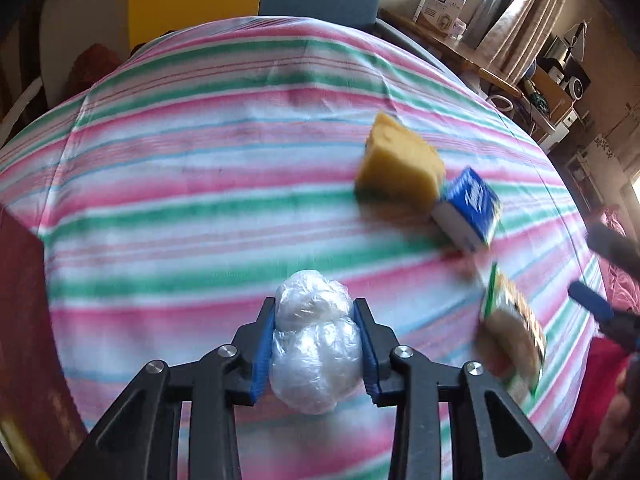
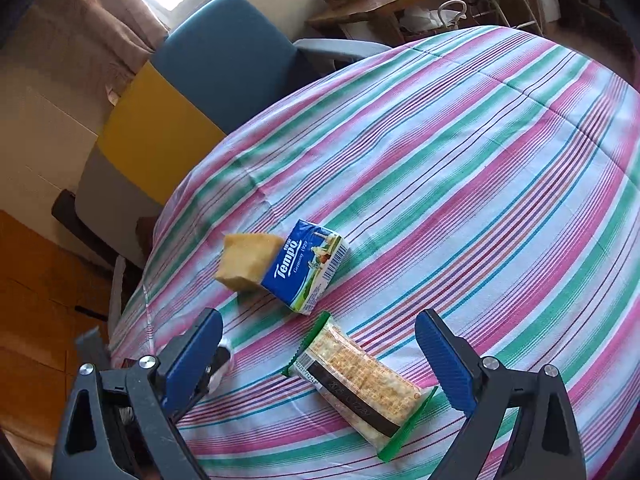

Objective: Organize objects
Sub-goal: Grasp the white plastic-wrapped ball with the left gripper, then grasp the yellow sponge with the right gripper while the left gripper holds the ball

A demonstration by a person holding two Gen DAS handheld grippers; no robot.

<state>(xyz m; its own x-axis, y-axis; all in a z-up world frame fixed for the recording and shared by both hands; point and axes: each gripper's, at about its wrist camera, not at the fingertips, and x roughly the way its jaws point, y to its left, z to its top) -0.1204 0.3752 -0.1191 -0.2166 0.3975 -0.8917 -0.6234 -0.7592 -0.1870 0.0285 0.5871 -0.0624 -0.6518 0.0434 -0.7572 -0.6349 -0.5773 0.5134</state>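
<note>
The desk wears a soft, matt striped cloth [image 2: 460,168]. The wrapped ball [image 1: 316,344] is crinkled, glossy clear plastic film. The sponge [image 2: 246,260] looks porous and rough. The tissue pack [image 2: 306,266] has smooth, slightly shiny printed wrap; the cracker packet [image 2: 360,384] is glossy clear plastic. The left claw [image 1: 316,316] has matt black plastic arms, ribbed blue pads and shiny metal bolts

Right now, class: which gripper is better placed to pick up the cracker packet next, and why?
Right. The right gripper is open with the cracker packet lying between its fingers. The left gripper is already shut on a plastic-wrapped bundle.
</note>
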